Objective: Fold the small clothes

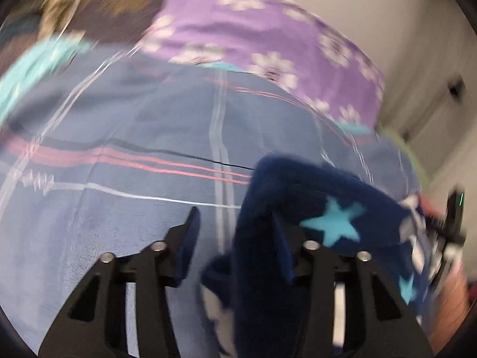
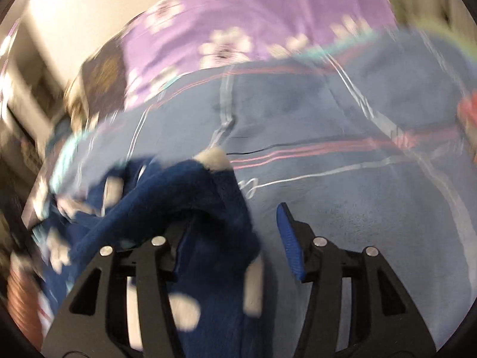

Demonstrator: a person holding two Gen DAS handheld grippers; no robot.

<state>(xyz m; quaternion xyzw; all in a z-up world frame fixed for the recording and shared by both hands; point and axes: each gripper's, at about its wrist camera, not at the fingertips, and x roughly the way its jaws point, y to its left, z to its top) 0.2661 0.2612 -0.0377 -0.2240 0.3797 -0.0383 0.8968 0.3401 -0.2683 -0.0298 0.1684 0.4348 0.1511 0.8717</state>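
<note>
On the blue striped blanket [image 1: 134, 137] lies the navy star-print garment [image 1: 328, 208], draped over one finger of each spread gripper, left [image 1: 235, 235] and right [image 2: 232, 232] (neither pinches it), so close both on cloth before folding.

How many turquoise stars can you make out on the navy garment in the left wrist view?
2. On the navy fleece garment, one large star sits right of the gripper fingers; a smaller one lies lower right. Folds and blur may hide others.
</note>
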